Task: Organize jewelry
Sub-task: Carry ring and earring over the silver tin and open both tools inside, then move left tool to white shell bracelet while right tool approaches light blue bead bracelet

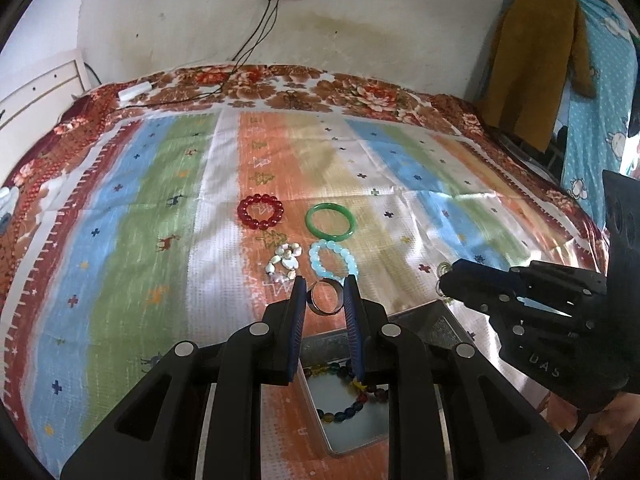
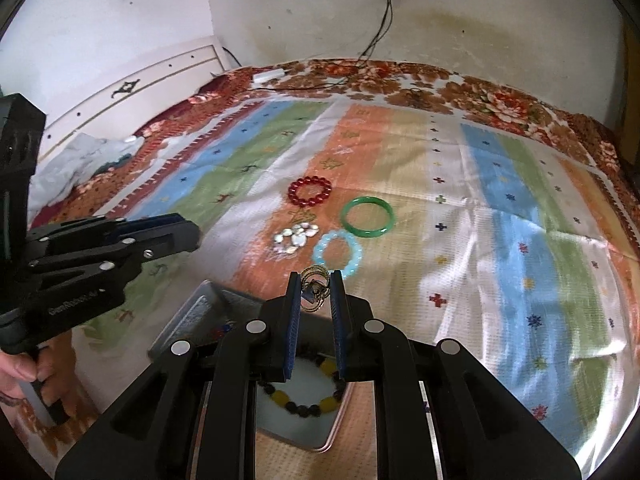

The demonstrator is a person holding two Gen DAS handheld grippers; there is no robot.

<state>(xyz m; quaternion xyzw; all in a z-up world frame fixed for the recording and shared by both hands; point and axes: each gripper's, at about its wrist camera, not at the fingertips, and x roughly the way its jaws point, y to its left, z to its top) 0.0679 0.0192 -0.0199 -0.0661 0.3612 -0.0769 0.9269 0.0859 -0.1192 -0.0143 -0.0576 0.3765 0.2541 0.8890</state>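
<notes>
A silver bangle (image 1: pixel 325 297) is clamped in the left claw (image 1: pixel 325 294), held level above the metal tray (image 1: pixel 416 322) on the bed (image 1: pixel 160 200). Thin gold rings (image 2: pixel 314 286) are gripped in the right claw (image 2: pixel 315 289), poised over the same tray.

Both pictures are rather dim and soft, with daylight that seems to come from the right side of the room. In the left wrist view the striped cloth (image 1: pixel 180 208) is shiny and gives pale glare at the right part; in the right wrist view the same glare lies on the white bands near the right edge. The fisheye lens bends the bed edge and the wall (image 1: pixel 360 32) into curves, and the corners are black. The far cloth pattern is smeared, as from motion. The beads of the red bracelet (image 1: pixel 260 211) are fairly sharp. The black fingers (image 2: pixel 293 312) are dark with little detail.
</notes>
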